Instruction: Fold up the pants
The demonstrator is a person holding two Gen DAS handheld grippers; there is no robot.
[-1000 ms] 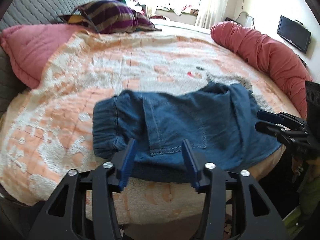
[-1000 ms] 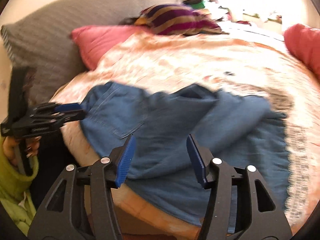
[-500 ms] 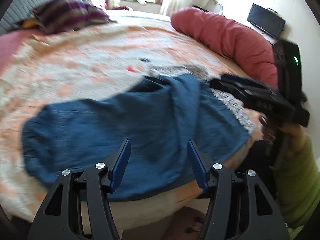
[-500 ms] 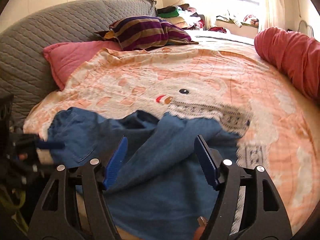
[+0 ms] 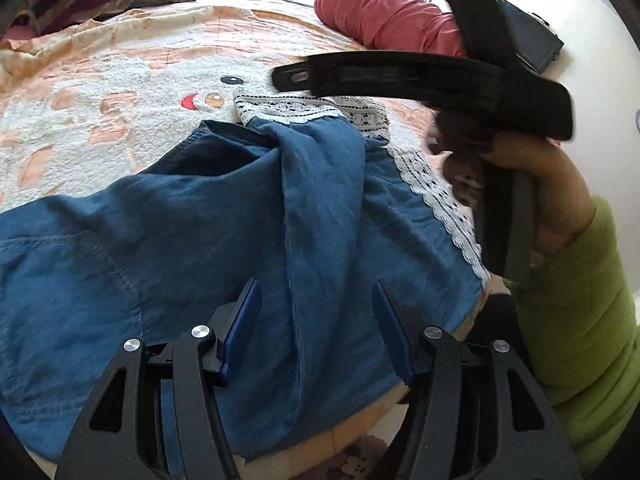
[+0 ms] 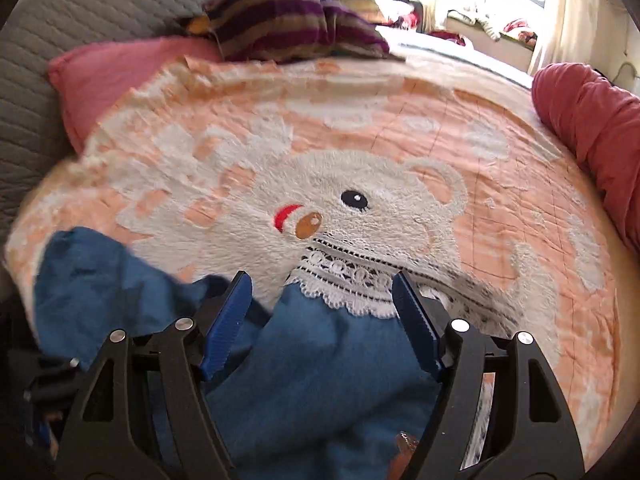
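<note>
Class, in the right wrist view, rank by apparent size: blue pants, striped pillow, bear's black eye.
1. blue pants, though nearness to the camera enlarges them
2. striped pillow
3. bear's black eye

Both wrist views look close over the pants [image 5: 224,240] up the bed [image 6: 500,168].

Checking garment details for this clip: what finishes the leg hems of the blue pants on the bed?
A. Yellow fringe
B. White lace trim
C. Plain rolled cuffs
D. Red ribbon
B. In the right wrist view, white lace trim edges the hem of the blue pants just ahead of the open right gripper; the left wrist view shows the same lace along the other hem.
</note>
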